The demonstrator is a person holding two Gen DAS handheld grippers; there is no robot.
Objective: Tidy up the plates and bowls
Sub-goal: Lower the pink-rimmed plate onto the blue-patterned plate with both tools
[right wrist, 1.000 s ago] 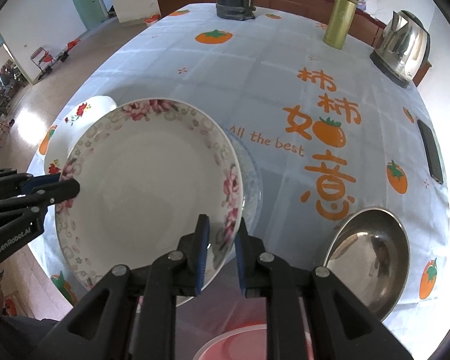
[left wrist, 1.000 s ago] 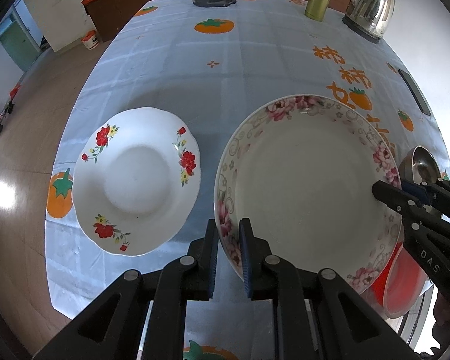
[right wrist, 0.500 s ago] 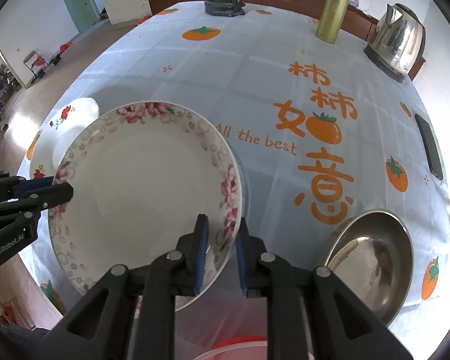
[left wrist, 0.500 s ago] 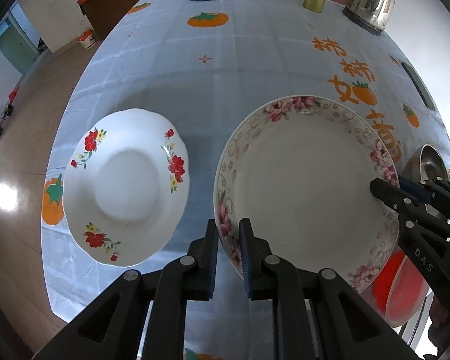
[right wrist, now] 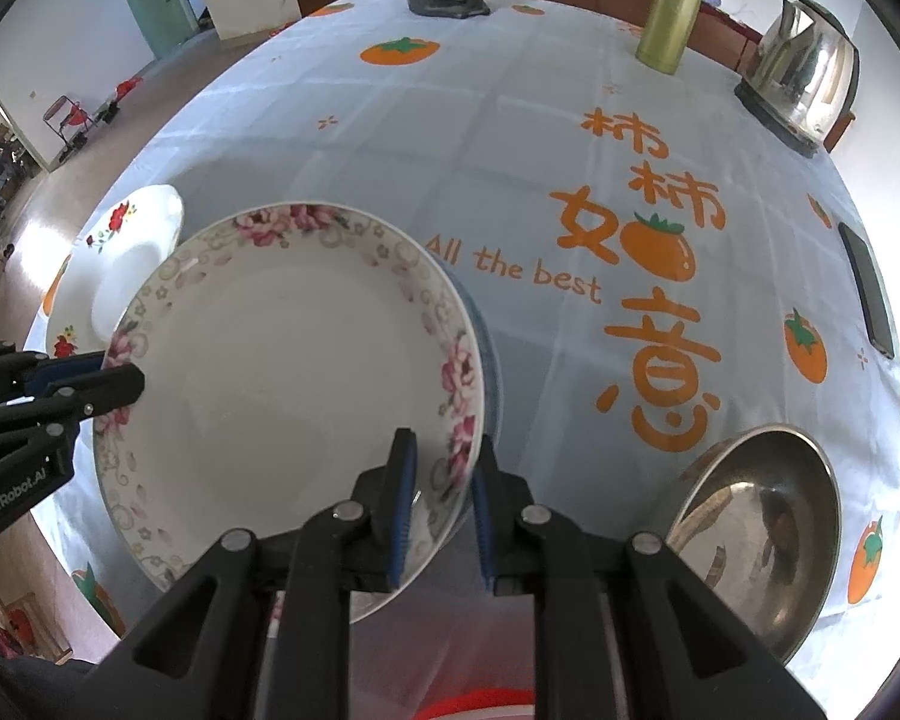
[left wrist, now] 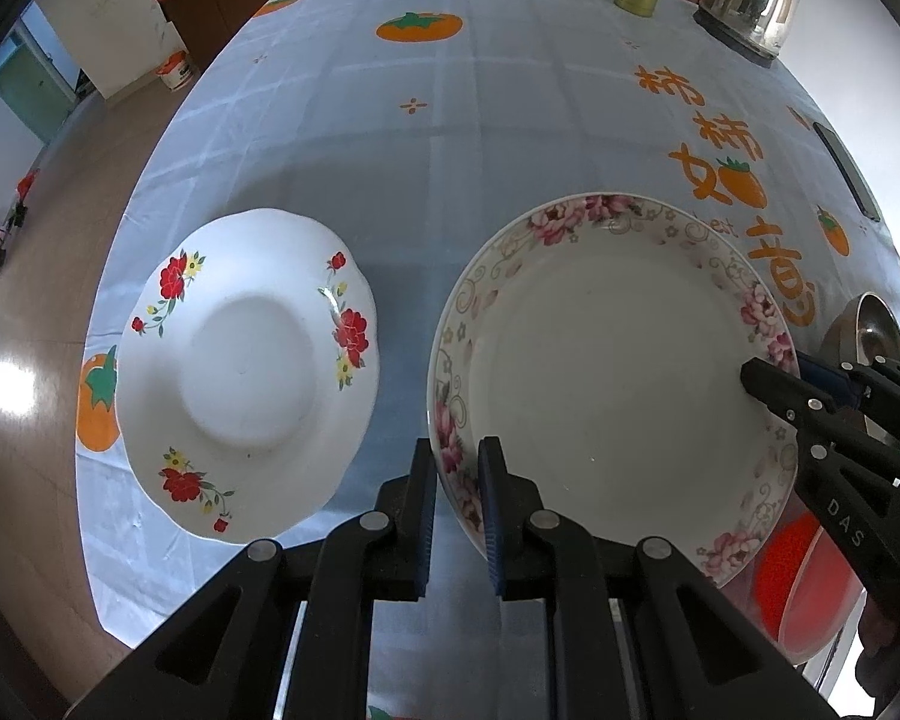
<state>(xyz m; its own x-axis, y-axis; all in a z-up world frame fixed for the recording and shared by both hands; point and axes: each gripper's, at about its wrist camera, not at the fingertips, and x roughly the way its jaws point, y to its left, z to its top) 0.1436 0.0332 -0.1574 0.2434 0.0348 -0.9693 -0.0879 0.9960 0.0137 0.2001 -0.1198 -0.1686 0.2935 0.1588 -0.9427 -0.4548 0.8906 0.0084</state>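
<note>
A: Anything changed from a second ago?
B: Little. The pink-rimmed plate (left wrist: 612, 372) stays gripped at both sides, a touch lower over the tablecloth (left wrist: 450, 138).
A: Anything in the dishes?
B: That plate is bare, as is the red-flowered plate (left wrist: 246, 372) just left of it; right of it the steel bowl (right wrist: 762, 528) is empty too.
A: The tongs?
B: The left gripper (left wrist: 456, 510) is clamped on the plate's left rim, the right gripper (right wrist: 441, 498) on its right rim.
</note>
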